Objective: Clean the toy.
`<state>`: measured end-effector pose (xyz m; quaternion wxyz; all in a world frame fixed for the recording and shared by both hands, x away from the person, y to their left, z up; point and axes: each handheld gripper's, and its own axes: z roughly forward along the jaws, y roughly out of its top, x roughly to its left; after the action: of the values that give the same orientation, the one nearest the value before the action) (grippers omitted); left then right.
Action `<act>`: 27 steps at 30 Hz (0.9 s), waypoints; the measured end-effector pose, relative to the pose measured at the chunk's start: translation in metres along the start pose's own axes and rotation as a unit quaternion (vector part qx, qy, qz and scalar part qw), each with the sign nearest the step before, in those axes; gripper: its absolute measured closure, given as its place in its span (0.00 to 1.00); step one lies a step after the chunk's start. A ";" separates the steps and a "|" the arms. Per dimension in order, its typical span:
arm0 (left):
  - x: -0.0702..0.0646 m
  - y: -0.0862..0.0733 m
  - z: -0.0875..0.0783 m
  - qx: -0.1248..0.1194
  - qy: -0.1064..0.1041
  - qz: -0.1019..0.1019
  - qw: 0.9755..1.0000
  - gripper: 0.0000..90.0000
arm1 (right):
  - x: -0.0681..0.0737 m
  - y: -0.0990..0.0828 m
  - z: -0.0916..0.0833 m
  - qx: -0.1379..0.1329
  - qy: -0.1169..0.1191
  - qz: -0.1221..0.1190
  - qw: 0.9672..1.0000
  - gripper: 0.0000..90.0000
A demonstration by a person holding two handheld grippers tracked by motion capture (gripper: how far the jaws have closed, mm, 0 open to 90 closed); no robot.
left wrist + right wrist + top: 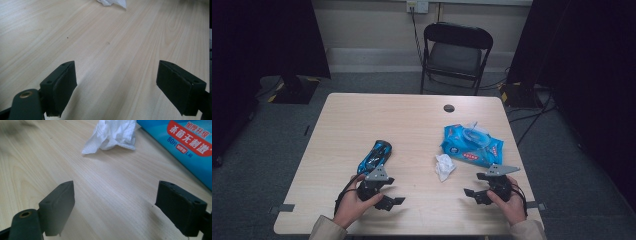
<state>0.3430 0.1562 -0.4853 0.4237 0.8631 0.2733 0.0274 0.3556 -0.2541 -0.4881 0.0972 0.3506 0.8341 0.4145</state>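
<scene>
Two hand-held grippers, left hand-held gripper (393, 191) and right hand-held gripper (476, 184), gape empty near the crumpled tissue (444, 166).

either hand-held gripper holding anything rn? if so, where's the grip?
Nothing is held. The left hand-held gripper and right hand-held gripper are both open over the light wooden table, with bare tabletop between the jaws.

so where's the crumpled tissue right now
In the high view the crumpled tissue lies right of the table's centre, just left of the blue wipes pack and ahead of the open right gripper.
</scene>
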 end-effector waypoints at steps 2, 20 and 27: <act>0.000 -0.002 0.001 0.001 0.000 0.001 1.000 0.18 | 0.000 -0.002 0.000 0.000 0.000 0.000 1.000 0.16; -0.001 -0.011 0.009 0.022 0.010 0.023 0.999 0.18 | -0.001 -0.014 0.006 0.018 -0.009 -0.017 1.000 0.16; -0.001 -0.013 0.009 0.022 0.016 0.041 0.999 0.17 | 0.001 -0.014 0.007 0.019 -0.020 -0.034 0.999 0.16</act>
<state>0.3390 0.1558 -0.5008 0.3987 0.8823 0.2446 0.0523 0.3508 -0.2546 -0.5036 0.1211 0.3321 0.8513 0.3877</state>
